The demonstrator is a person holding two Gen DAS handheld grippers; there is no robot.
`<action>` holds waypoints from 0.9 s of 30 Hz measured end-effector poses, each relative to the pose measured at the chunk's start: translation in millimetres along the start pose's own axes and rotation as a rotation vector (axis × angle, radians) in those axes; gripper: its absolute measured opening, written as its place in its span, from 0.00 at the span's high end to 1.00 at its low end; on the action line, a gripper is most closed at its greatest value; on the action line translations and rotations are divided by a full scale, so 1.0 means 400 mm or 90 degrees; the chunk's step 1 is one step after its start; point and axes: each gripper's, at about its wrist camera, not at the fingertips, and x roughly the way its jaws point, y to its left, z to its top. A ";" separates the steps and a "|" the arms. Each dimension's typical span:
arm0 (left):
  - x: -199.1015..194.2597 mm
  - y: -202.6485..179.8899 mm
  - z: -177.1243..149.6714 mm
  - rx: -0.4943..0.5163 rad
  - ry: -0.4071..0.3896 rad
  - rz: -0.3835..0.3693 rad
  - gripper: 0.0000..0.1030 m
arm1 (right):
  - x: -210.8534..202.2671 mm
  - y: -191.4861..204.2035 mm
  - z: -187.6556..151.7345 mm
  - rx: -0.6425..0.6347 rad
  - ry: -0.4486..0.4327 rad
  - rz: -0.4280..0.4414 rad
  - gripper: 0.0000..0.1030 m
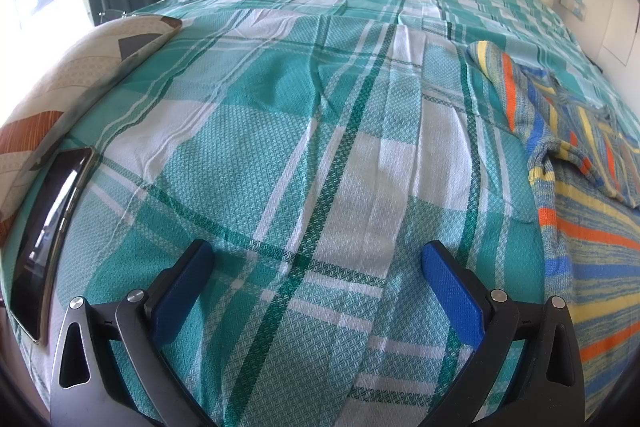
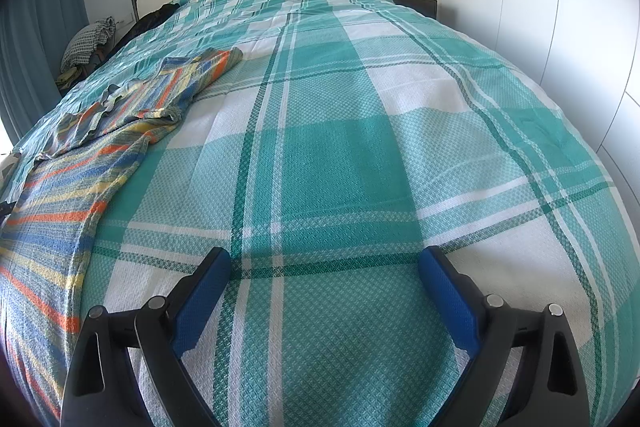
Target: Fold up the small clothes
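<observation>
Both the left hand-held gripper [image 1: 318, 259] and right hand-held gripper [image 2: 325, 265] hung wide open over the plaid bed [image 2: 340, 155], holding nothing. The striped shirt [image 2: 92, 163] lay rumpled between them (untouched).

Both hand-held grippers [image 1: 316, 251] [image 2: 324, 257] agape (empty)

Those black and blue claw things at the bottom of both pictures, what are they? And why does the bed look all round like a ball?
They are two grabbing tools, one in each of a person's hands. Each carries a small camera with a very wide lens, which bends the bed into a ball shape. One picture looks past the left gripper, the other past the right gripper. Both are open and hold nothing. On the green checked bedspread lies a striped garment, waiting to be folded. A patterned pillow and a dark tablet or phone lie at the bed's left edge.
</observation>
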 end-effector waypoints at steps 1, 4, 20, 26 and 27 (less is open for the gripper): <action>0.000 0.001 0.000 0.000 0.000 0.000 0.00 | 0.000 0.000 0.000 0.000 0.000 0.000 0.08; 0.000 0.000 0.000 0.000 0.000 0.000 0.00 | 0.000 0.000 0.000 0.000 0.000 0.000 0.08; -0.001 0.003 0.000 0.000 0.000 -0.002 0.00 | 0.003 0.000 -0.001 -0.004 0.004 -0.002 0.06; 0.004 -0.001 0.003 0.001 0.004 0.002 0.00 | 0.005 0.001 -0.001 -0.009 0.006 -0.006 0.06; 0.003 -0.002 0.003 0.001 0.005 0.001 0.00 | 0.005 0.001 -0.001 -0.010 0.006 -0.007 0.06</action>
